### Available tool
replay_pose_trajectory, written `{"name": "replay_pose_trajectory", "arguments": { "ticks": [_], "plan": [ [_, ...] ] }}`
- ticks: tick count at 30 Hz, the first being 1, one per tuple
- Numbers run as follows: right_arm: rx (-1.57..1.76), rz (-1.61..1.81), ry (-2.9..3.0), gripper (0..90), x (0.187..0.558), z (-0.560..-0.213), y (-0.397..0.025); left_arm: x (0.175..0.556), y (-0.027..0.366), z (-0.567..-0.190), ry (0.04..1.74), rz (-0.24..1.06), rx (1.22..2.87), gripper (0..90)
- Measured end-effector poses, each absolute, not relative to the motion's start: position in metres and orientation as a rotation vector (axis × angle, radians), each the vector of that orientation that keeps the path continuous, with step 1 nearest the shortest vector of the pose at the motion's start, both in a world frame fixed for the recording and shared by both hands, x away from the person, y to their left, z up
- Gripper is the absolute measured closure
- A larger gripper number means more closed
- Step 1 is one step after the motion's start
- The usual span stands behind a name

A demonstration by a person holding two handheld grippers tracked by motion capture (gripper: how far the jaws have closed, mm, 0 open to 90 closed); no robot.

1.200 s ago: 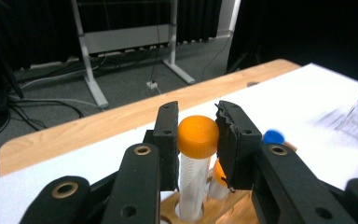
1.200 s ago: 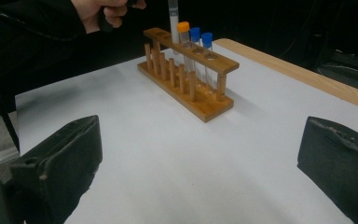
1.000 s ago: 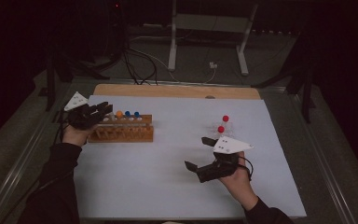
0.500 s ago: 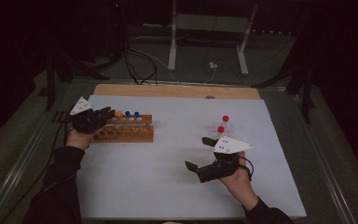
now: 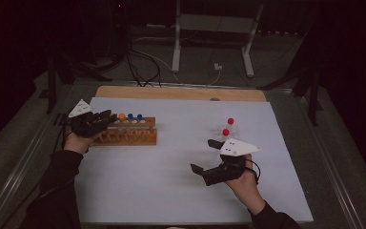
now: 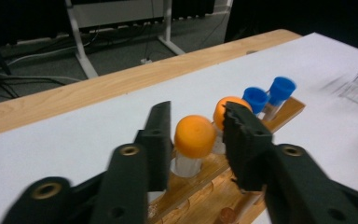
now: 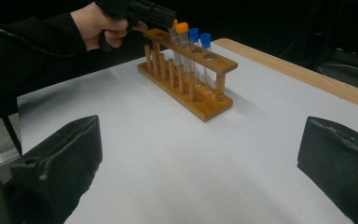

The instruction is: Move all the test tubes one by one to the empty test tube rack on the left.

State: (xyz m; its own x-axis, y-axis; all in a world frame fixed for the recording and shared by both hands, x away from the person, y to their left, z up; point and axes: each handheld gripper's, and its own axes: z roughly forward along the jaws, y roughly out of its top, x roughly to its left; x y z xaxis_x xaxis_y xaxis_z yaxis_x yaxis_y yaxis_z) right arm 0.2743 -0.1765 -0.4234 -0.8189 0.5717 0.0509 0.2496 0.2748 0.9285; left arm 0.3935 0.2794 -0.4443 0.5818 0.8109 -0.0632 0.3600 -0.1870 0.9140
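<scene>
Left hand-held gripper (image 6: 193, 144) is at the left end of the wooden rack (image 5: 126, 136), jaws spread either side of the nearest orange-capped tube (image 6: 193, 142), not yet pinching; there's a gap on both sides of the cap. That tube sits upright in the rack, with a second orange cap (image 6: 224, 111) and two blue-capped tubes (image 6: 265, 93) behind it. Right hand-held gripper (image 5: 208, 156) hangs released over the white counter sheet (image 5: 171, 191), well apart from the rack, near the red-capped tubes (image 5: 228, 127). Looks like the grasp step. Next move likely: close on the tube just under the cap, then lift straight up so it clears its hole without tipping the rack.
</scene>
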Motion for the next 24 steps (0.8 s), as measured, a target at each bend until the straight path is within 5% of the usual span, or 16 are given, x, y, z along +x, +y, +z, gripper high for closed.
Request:
{"name": "replay_pose_trajectory", "arguments": {
  "ticks": [13,24],
  "plan": [
    [0.802,1.540,2.148,0.0,0.285,-0.405,-0.209,0.352,0.274,-0.419,0.844,0.455,1.737,18.1],
    [0.966,1.407,2.061,0.0,0.307,-0.412,-0.244,0.324,0.238,-0.419,0.699,0.339,1.740,2.8]
  ]
}}
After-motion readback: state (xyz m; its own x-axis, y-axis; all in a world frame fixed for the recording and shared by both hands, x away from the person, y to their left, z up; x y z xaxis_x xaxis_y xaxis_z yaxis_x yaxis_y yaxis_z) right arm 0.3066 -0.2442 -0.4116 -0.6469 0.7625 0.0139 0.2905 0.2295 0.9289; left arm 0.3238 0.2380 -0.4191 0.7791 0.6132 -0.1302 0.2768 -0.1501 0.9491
